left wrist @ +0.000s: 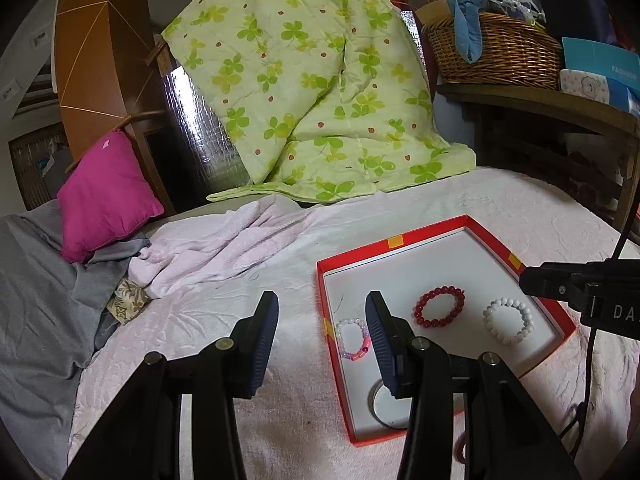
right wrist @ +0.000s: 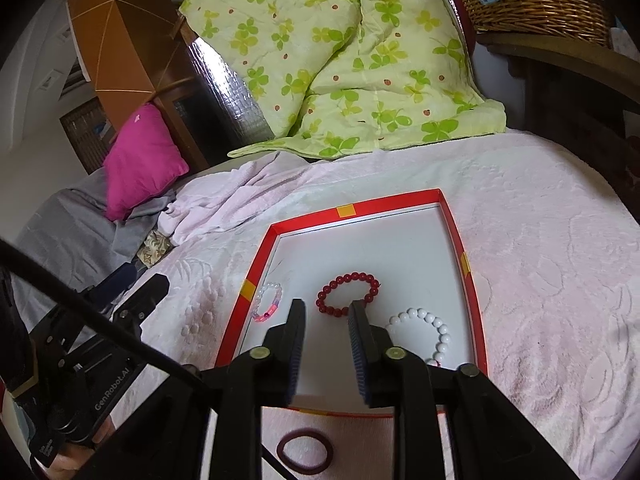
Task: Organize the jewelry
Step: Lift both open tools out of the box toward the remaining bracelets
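Observation:
A red box (left wrist: 400, 240) with a white floor lies on the pink bedspread. Inside are a red bead bracelet (left wrist: 440, 290), a white bead bracelet (left wrist: 491, 322) and a small pink-and-clear bracelet (left wrist: 340, 334). My left gripper (left wrist: 322, 300) is open and empty over the box's left rim, and its right finger hides part of a round silver-rimmed thing (left wrist: 380, 408). In the right wrist view, my right gripper (right wrist: 327, 306) hovers over the box (right wrist: 344, 211), just in front of the red bracelet (right wrist: 352, 277). Its jaws are narrowly apart with nothing between them. The white bracelet (right wrist: 418, 313) lies to its right, and the pink one (right wrist: 274, 304) to its left.
A dark maroon hair tie (right wrist: 284, 446) lies on the bedspread in front of the box. Behind the box are a green clover-print quilt (left wrist: 320, 80), a magenta cushion (left wrist: 108, 196) and crumpled grey cloth (left wrist: 40, 300). A wicker basket (left wrist: 500, 52) sits on a wooden shelf at the right.

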The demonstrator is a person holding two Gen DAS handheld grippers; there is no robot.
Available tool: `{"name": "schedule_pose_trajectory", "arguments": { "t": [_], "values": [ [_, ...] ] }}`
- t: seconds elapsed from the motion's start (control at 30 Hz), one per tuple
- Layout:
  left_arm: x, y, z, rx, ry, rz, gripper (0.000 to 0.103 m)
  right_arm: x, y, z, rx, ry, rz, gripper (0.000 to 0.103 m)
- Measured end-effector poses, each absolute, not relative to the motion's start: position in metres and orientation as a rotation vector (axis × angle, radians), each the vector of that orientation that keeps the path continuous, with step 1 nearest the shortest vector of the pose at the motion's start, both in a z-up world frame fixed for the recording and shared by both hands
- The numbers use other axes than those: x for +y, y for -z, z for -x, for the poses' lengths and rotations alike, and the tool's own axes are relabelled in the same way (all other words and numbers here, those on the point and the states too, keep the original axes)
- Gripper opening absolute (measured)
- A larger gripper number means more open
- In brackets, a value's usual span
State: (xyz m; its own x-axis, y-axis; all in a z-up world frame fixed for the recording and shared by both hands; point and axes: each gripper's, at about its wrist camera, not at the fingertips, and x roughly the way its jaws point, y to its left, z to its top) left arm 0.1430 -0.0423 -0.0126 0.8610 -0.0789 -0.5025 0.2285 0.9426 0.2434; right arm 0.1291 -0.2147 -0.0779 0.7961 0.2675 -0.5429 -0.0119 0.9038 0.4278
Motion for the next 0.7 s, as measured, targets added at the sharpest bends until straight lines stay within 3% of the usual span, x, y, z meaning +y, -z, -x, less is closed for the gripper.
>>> {"name": "schedule_pose_trajectory", "arguments": {
  "t": [0.07, 0.7],
  "values": [
    [-0.041, 0.012, -0.139, 0.509, 0.158, -0.311, 0.047, -0.214, 0.076, -0.126, 0.630, -0.153, -0.420, 0.037],
    [-0.017, 0.001, -0.109, 0.495, 0.100, -0.343, 0.048, -0.202, 0.064, -0.093, 0.598, -0.195, -0.389, 0.037]
  ]
}}
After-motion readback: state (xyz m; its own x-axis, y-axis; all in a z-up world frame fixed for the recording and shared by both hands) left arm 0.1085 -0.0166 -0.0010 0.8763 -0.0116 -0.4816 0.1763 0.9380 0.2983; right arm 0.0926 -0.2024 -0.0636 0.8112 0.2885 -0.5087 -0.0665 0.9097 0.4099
